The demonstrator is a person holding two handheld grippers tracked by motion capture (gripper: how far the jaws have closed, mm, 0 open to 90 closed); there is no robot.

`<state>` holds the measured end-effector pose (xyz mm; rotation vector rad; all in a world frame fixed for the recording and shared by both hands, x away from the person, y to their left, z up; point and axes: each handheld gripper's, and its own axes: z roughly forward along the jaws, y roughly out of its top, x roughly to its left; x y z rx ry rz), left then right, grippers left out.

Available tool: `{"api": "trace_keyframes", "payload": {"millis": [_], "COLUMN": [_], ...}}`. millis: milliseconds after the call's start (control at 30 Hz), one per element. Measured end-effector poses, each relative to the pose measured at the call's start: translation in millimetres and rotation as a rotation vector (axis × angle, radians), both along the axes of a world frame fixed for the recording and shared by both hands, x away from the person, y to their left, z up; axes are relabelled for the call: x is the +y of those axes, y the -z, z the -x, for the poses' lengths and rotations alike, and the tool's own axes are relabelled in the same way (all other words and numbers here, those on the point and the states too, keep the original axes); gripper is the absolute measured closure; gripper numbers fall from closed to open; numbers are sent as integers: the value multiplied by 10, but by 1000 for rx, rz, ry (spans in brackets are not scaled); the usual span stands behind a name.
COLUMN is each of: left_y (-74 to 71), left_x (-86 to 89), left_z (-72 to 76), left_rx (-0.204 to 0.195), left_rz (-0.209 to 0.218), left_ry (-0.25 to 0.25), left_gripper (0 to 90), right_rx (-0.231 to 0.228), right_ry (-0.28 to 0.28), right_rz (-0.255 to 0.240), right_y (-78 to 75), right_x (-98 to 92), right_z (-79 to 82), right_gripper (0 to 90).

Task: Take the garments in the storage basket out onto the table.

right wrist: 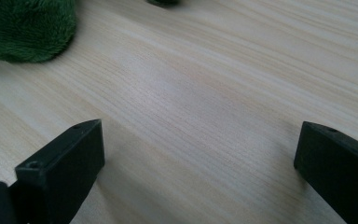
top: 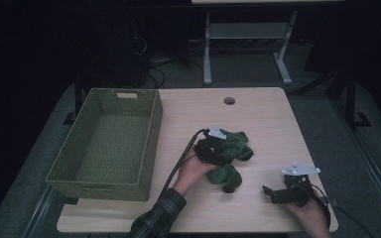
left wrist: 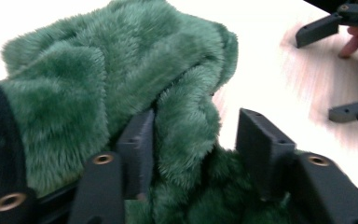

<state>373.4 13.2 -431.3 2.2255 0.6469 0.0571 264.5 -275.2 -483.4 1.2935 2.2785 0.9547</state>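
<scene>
Spanning the lower centre of the high view, the table (top: 258, 119) carries everything, with its near edge cut off by the frame and a small round hole toward its far side. Its surroundings are dark; only a cluttered floor and a metal frame can be made out beyond it.

On the left end of the table sits the woven green basket (top: 151, 124), its near left corner overhanging the edge. Its interior is dim and nothing can be made out in it.

Right of the basket, near the table's middle, lies the green plush cloth (top: 235, 146), crumpled in a heap; its shape cannot be read from the folds.

The left hand-held gripper (left wrist: 193, 140) is down on the cloth's left side, and in the high view its body hides part of the heap. In the left gripper view its jaws stand apart with a fold of pile between them: the fold lies against one jaw and stands clear of the other, so nothing is pinched.

The right hand-held gripper (top: 268, 191) rests low at the near right of the table, well apart from the cloth, jaws spread wide over bare wood. The hand holding it is partly cut off.
</scene>
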Motion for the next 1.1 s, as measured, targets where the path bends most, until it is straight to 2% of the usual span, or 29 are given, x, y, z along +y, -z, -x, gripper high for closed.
{"api": "trace_keyframes", "payload": {"millis": [133,167,267,333,433,567,600,700,800,900,1100], "left_y": [-103,-103,-161,-175,-182,-194,-201,-199,-172,-131,-52], "left_x": [130,130,279,336,417,458,483,500,482,453,359], "left_z": [111,111,238,286,376,469,535,616,704,751,782], "left_rx": [-26,-26,-24,-20,-20,-33,-37,-44,-43,-54,-45], "left_rz": [19,19,59,66,87,87,91,89,83,64,43], "left_ry": [1,1,0,4,5,14,19,33,48,59,73], "left_gripper": [398,397,399,402,408,430,437,461,470,472,472], "right_rx": [0,0,1,0,6,4,-3,-4,-2,1,-2], "right_ry": [0,1,1,3,0,-10,-17,-37,-59,-84,-164], "right_rz": [0,0,-1,-1,1,-19,-46,-83,-106,-137,-180], "right_y": [0,-1,-1,-2,-32,-76,-120,-154,-178,-215,-267], "right_x": [0,1,2,3,20,57,84,112,153,209,381], "right_z": [0,0,1,2,19,39,61,92,124,165,221], "right_gripper": [13,13,14,17,105,150,171,210,243,296,374]}}
